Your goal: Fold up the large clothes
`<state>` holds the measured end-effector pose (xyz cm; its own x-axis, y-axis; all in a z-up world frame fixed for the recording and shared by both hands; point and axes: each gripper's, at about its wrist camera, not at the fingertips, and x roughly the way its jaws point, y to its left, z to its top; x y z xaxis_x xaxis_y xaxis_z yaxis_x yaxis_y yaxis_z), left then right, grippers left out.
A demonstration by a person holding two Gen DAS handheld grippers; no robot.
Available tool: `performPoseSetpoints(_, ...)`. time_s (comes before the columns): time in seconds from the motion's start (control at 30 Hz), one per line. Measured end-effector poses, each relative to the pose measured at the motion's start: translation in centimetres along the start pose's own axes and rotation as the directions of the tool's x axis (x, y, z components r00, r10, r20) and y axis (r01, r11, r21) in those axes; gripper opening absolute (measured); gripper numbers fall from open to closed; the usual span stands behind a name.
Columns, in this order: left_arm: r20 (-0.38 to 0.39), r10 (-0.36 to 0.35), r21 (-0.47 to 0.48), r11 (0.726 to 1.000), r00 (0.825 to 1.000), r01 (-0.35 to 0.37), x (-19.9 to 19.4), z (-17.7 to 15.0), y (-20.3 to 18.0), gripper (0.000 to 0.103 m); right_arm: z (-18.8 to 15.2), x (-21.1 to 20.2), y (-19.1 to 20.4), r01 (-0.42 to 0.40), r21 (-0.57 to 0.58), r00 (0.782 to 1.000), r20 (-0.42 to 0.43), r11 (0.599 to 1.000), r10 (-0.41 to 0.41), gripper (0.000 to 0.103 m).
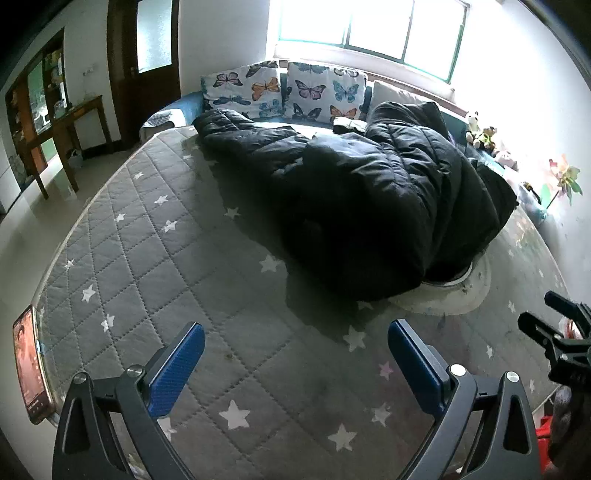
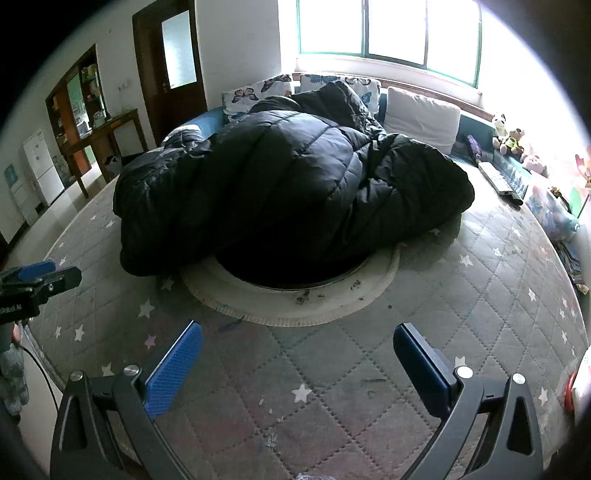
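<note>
— What do we have to fold?
— A black quilted puffer coat, crumpled in a bulky heap on the far half of our grey star-patterned bed, unfolded.

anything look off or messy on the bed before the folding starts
The black puffer coat lies in a crumpled heap on the star-print quilt, not spread flat. A phone sits at the mattress's very edge, its screen lit. Dark specks of debris dot the pale round mat under the coat.

Butterfly pillows lean under the window at top; a phone lies lower left on the star-patterned bed.
</note>
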<state>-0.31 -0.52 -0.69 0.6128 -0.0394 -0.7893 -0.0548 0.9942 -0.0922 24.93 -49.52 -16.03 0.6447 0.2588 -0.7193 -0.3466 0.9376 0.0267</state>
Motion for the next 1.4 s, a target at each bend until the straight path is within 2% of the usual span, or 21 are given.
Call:
performPoseSetpoints(0.33,0.008,-0.018,0.038,0.999,1.0,0.018,0.0,-0.2,-0.8,0.103,0.5,0.2,0.3,0.007,-0.013,1.0,0.001,1.0,-0.007,0.103)
performPoseSetpoints(1.4,-0.006,-0.033,0.051,0.998,0.999,0.034,0.8,0.3,-1.1,0.103,1.7,0.3,1.1,0.008,-0.044,1.0,0.006,0.999,-0.008,0.103)
